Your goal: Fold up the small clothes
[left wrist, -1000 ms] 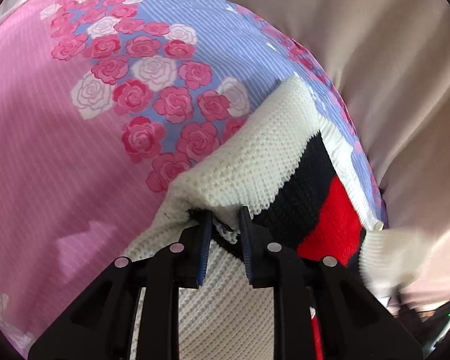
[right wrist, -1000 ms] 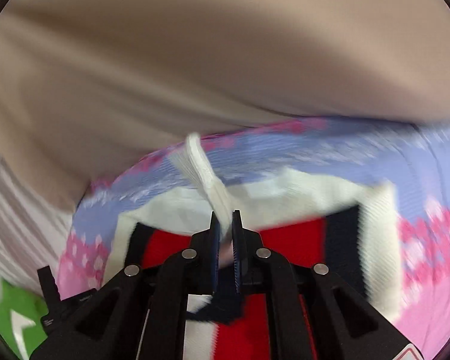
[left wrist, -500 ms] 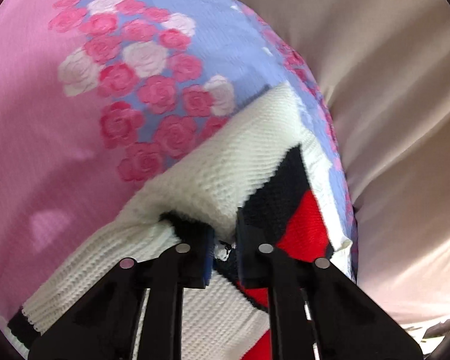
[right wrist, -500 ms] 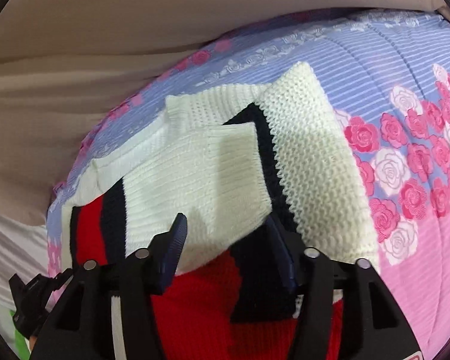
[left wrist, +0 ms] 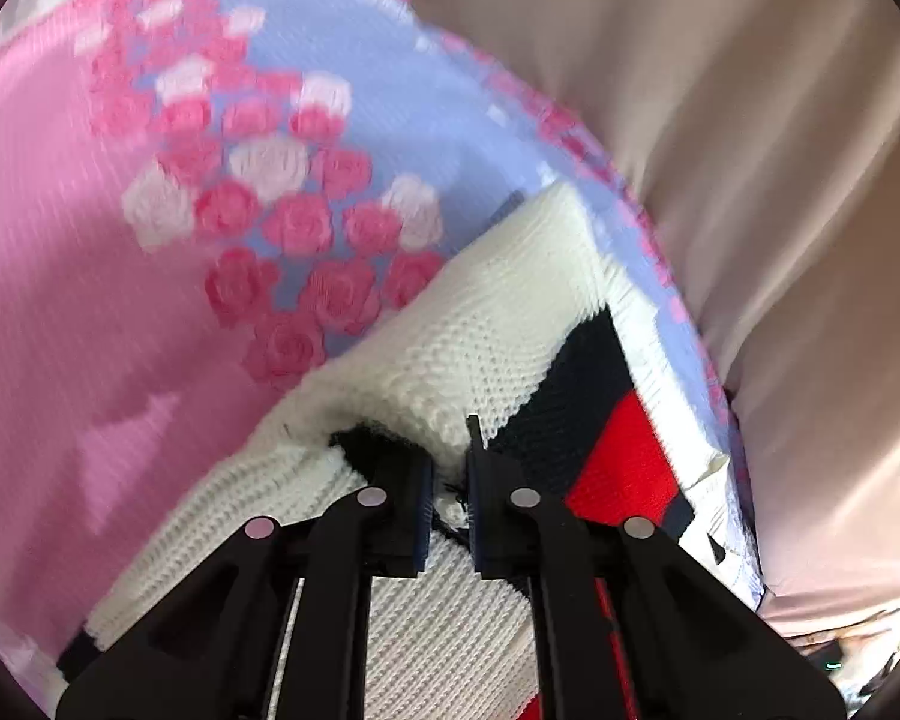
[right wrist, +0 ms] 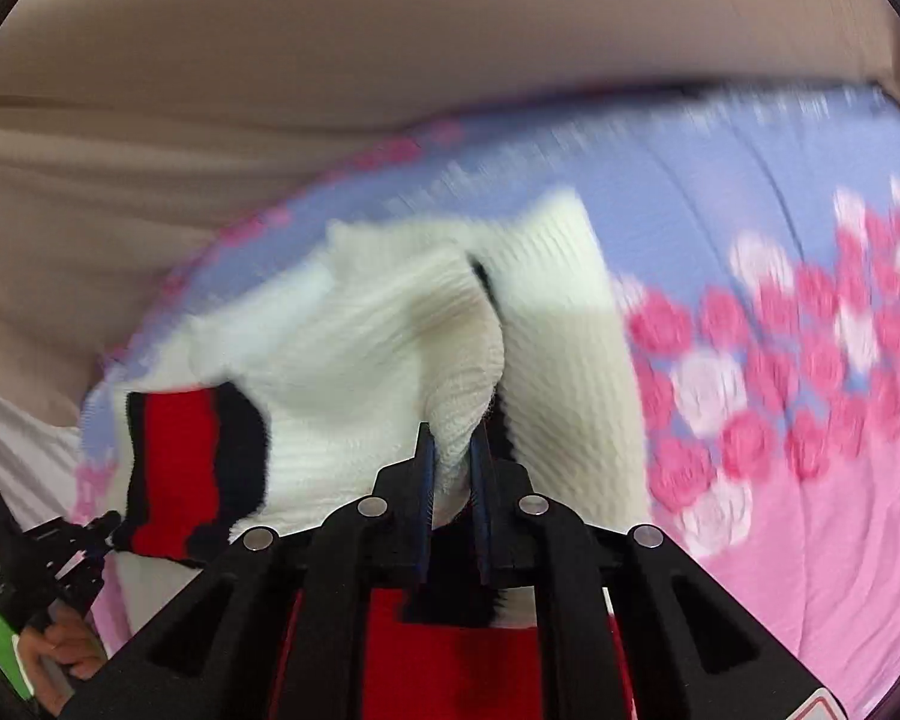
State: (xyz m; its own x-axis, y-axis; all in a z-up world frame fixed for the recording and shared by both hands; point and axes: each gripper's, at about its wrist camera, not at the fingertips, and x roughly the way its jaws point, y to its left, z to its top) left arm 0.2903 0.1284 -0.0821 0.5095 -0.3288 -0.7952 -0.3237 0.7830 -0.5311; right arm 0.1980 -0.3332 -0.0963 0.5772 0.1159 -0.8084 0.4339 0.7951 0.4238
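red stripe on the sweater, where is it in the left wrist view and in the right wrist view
Left wrist view: the red stripe sits lower right, just right of the left gripper, between black bands.
Right wrist view: it is at lower left, on a folded panel.
Shared landmark: the cluster of pink and white roses on the bedsheet.

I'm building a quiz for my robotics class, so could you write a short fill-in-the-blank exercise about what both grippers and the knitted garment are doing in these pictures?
1. The left gripper is shut on the white, black and red knitted ____.
2. The right gripper pinches a fold of the garment that is ____ in colour.
3. The garment lies on a pink and lavender bedspread printed with ____.

Missing words: sweater; white; roses
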